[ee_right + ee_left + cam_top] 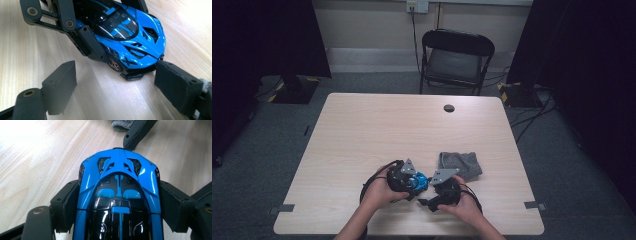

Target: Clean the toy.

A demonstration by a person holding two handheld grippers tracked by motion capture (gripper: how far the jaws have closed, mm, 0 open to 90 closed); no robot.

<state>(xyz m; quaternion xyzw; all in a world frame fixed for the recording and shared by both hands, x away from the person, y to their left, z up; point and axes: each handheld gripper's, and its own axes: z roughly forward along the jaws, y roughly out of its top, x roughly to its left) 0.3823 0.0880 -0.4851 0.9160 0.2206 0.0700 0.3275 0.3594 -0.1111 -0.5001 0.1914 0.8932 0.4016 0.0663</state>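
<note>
Beside the toy car (417,181), a grey cloth (459,164)

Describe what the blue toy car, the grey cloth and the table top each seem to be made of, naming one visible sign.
Blue toy car: likely glossy painted plastic or die-cast metal; sharp highlights on the body. Grey cloth: soft knitted fabric, matte, with ribbed edge and folds. Table top: pale wood-look laminate, probably; even printed grain, smooth low sheen.

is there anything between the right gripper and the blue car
Nothing visible. In the right gripper view the right gripper has its jaws open, with bare table between them up to the car; one jaw is right at the car's end. The left gripper holds the car by its sides.
</note>
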